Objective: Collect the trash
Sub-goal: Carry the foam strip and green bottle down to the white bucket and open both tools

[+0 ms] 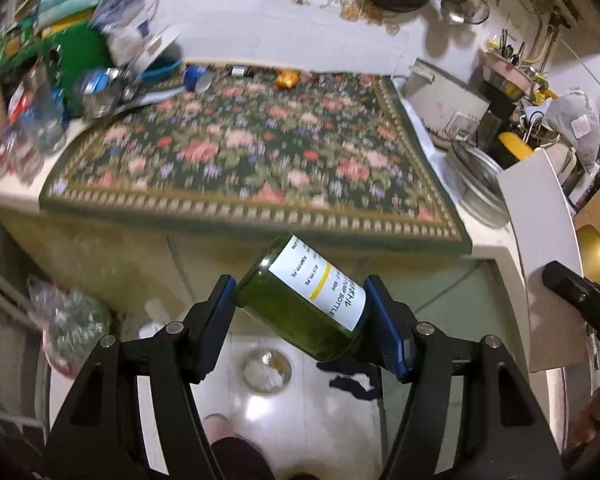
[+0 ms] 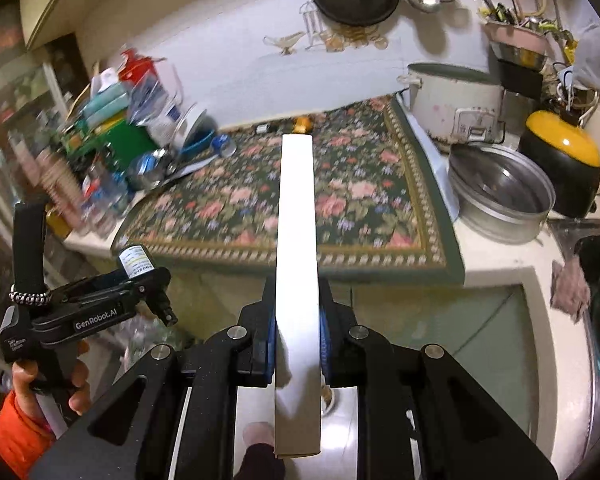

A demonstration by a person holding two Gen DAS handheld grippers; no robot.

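Green bottle (image 1: 306, 300) clamped tilted in left gripper (image 1: 300, 320); right gripper (image 2: 298, 340) clamped on white box (image 2: 296, 240).

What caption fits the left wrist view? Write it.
Left gripper clamps a tilted green bottle off the floral-matted counter.

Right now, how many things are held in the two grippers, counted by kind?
Green bottle, in the left gripper: 1
White box, in the right gripper: 1
Total: 2
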